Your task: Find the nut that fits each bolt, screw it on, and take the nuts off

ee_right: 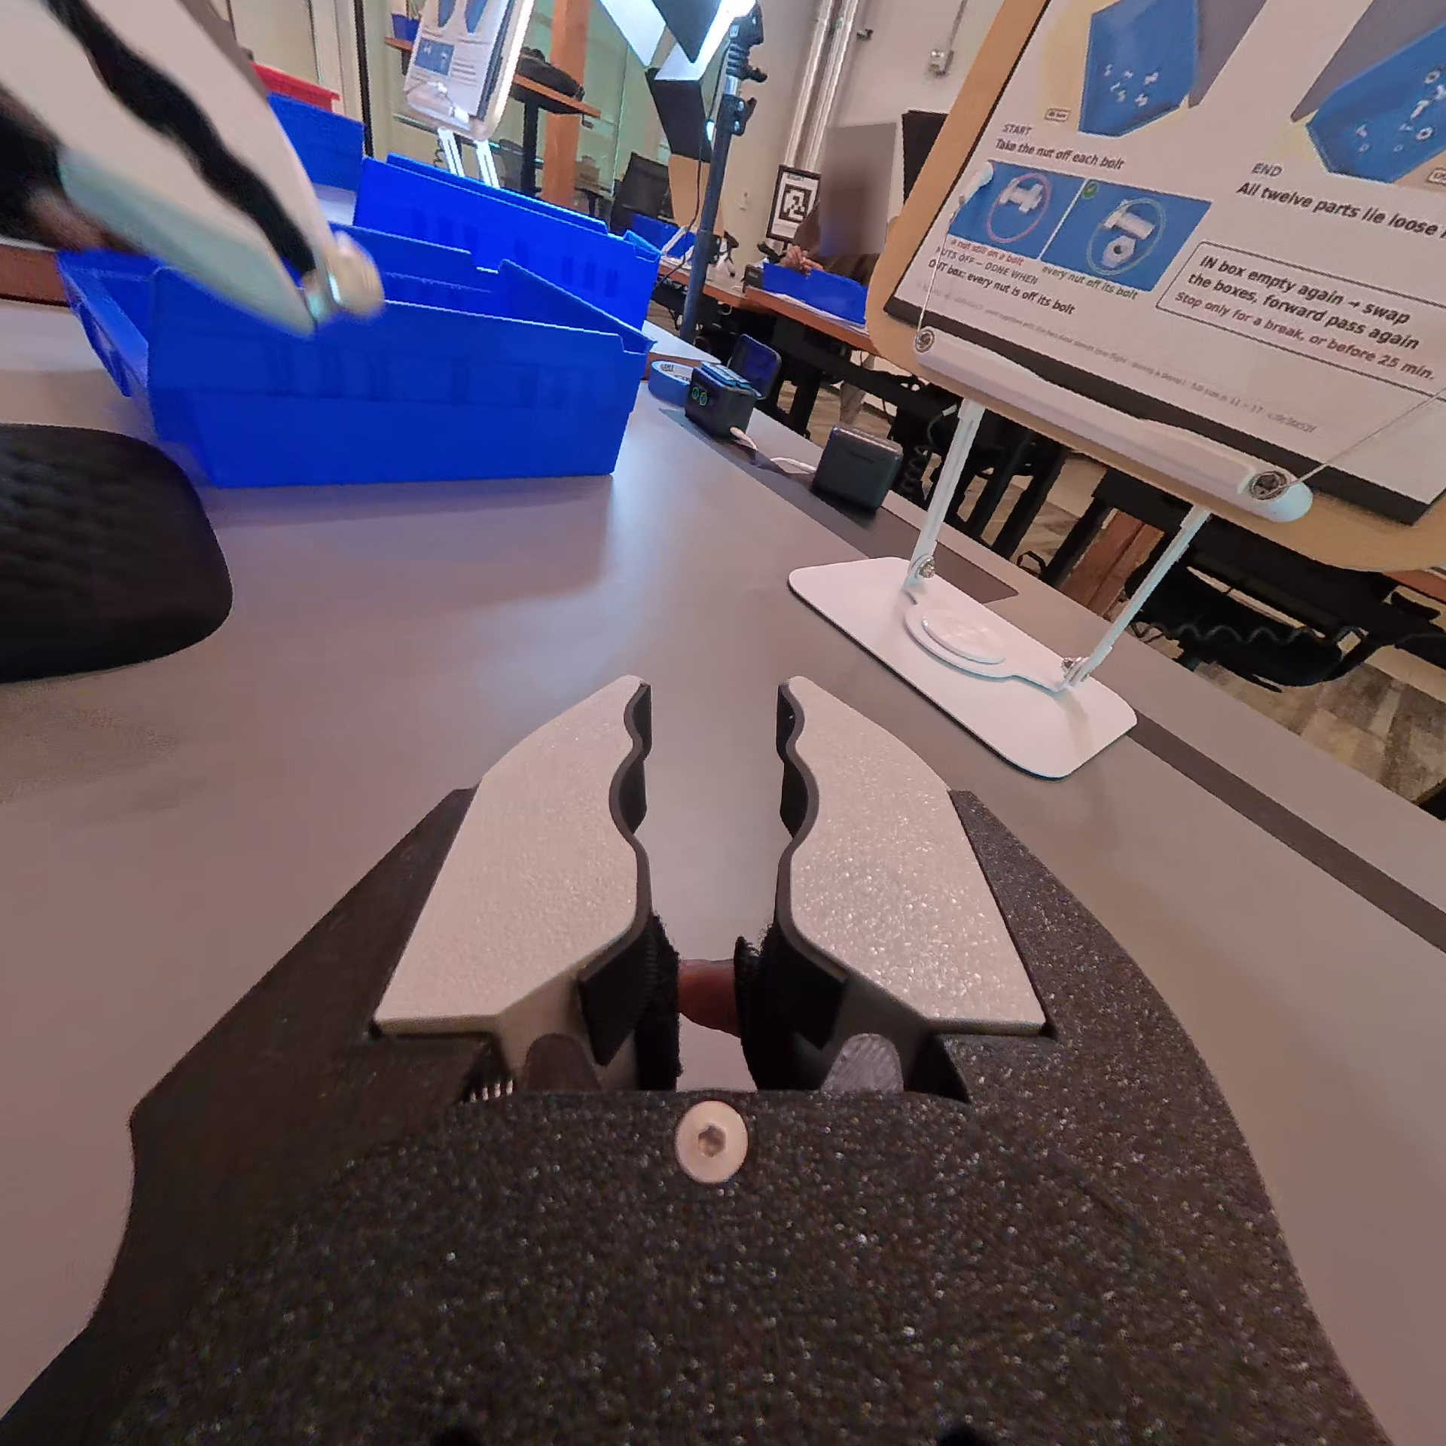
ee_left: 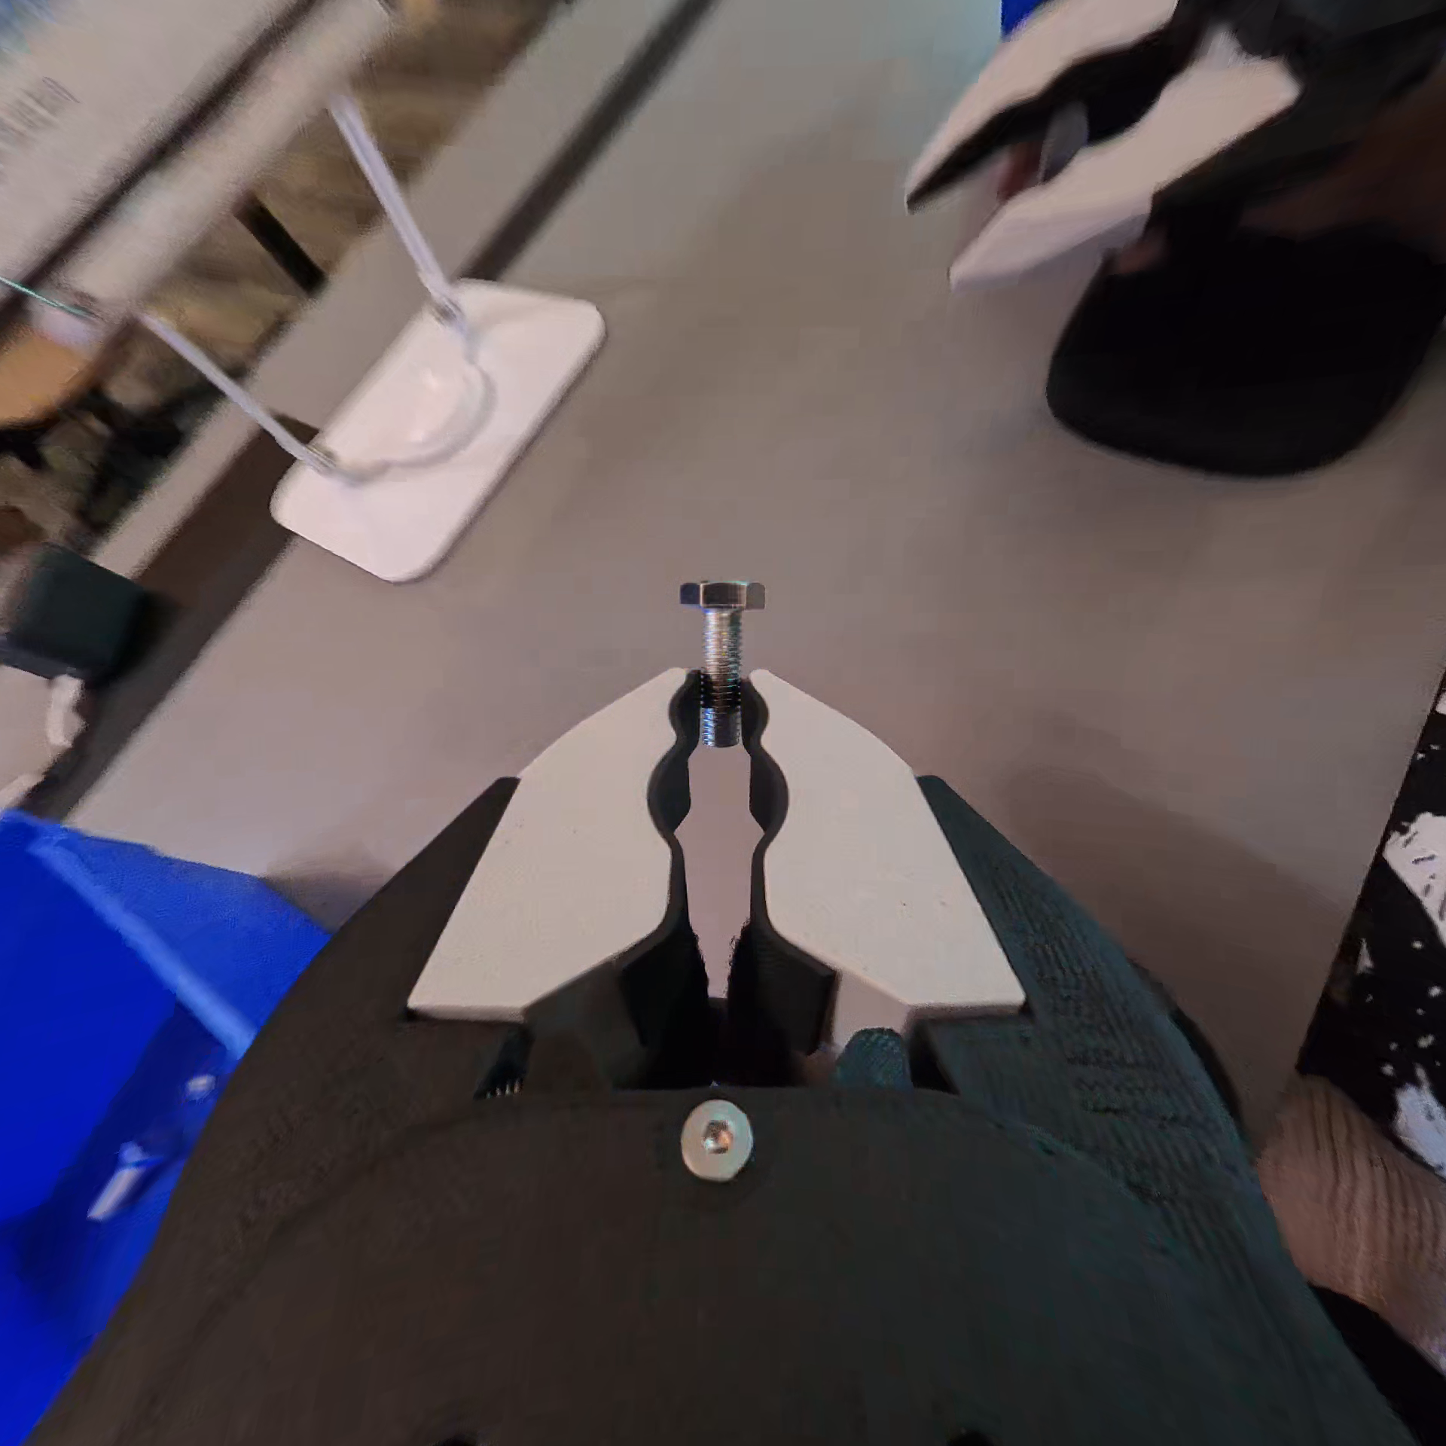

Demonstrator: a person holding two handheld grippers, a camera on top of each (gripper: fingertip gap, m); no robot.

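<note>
Pinching the bolt [ee_left: 721,665] by its thread, the left gripper [ee_left: 720,688] hides the lower shank; right gripper [ee_right: 712,704] fingers spread, blurred upper right in the left wrist view.

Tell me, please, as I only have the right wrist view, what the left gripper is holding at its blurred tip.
Observer: A bolt. The left gripper is shut on its threaded end, with the head pointing away from the camera.
Operator: Is there a nut on it?
Observer: No. The thread between the head and the fingertips is bare.
Operator: How deep does it sit in the grip?
Observer: Only in the first notch at the tips. The end of the thread shows in the gap just behind.
</note>
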